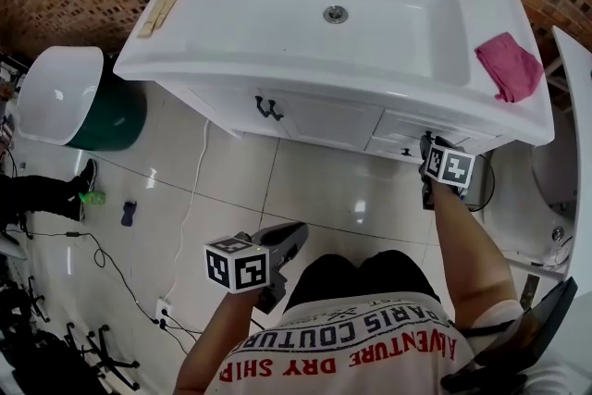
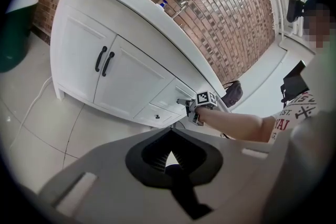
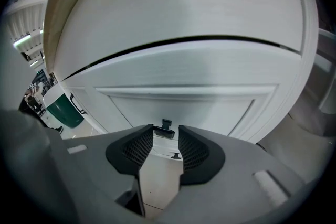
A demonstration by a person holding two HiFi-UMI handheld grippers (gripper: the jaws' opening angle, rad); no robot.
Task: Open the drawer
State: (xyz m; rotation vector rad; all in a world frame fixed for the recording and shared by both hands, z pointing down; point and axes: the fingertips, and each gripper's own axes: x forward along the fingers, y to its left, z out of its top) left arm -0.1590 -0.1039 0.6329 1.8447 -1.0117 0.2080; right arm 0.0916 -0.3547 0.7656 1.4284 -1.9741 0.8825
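Nearest, the left gripper hangs by the person's shirt, its fingers closed together on nothing. Farther out, the right gripper has its fingers wide, with the dark handle of the closed drawer between their tips, under the white sink.

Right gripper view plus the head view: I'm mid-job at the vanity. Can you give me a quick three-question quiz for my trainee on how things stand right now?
1. True or false: the jaws of the right gripper are pressed together.
2. What lies at the right end of the sink counter? A) a pink cloth B) a mug C) wooden strips
3. Which small dark part stands between the right gripper's jaw tips?

Key: 1 false, they stand apart. 2 A. 3 the drawer knob.
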